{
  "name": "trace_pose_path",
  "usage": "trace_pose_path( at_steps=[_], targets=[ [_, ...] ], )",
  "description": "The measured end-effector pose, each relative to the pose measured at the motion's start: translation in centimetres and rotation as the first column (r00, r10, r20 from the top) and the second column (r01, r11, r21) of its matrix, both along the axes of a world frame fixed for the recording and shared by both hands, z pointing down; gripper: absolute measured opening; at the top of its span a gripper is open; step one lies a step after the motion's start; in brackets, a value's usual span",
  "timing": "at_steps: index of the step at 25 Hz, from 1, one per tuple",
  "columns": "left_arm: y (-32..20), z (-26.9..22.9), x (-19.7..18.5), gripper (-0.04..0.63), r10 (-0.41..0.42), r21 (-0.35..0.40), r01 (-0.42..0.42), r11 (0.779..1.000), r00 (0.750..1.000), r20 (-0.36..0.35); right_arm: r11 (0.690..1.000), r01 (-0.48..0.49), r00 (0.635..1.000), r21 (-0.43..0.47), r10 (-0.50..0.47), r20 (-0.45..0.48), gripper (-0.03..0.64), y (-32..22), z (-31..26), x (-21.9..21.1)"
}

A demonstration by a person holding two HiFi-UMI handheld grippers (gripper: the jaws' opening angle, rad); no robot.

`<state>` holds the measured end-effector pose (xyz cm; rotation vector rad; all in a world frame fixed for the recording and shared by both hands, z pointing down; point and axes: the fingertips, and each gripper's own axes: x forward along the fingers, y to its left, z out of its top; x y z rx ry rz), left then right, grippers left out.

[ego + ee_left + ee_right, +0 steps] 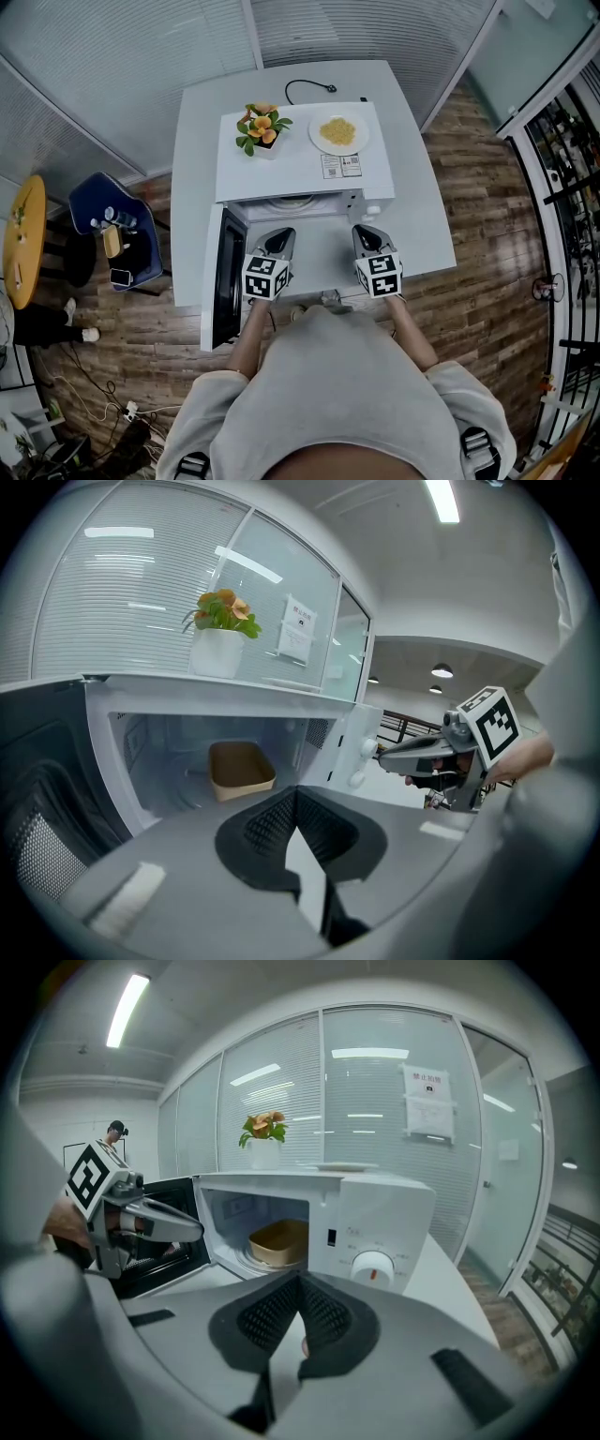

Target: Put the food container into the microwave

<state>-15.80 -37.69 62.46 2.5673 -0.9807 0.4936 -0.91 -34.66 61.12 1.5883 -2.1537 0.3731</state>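
Note:
The tan food container [240, 769] sits inside the open white microwave [300, 164], on its turntable; the right gripper view shows the container [278, 1240] there too. The head view hides it under the microwave's top. The microwave door [228, 277] is swung wide open to the left. My left gripper [280, 236] is shut and empty, just in front of the cavity. My right gripper [367, 232] is also shut and empty, in front of the control panel [375, 1265]. Both hover over the table.
A potted plant [262, 127] and a plate of yellow food [338, 132] stand on the microwave's top. A black cable [305, 86] lies behind it on the white table [417, 216]. A blue chair [117, 234] and a yellow table [23, 239] stand on the left.

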Motion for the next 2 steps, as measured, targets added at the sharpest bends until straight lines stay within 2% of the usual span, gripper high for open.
trace_pose_path(
  at_steps=[2],
  targets=[
    [-0.01, -0.01, 0.02, 0.011, 0.0, 0.0, 0.0, 1.0, 1.0, -0.002, 1.0, 0.002, 1.0, -0.003, -0.002, -0.001, 0.012, 0.07, 0.11, -0.08]
  ],
)
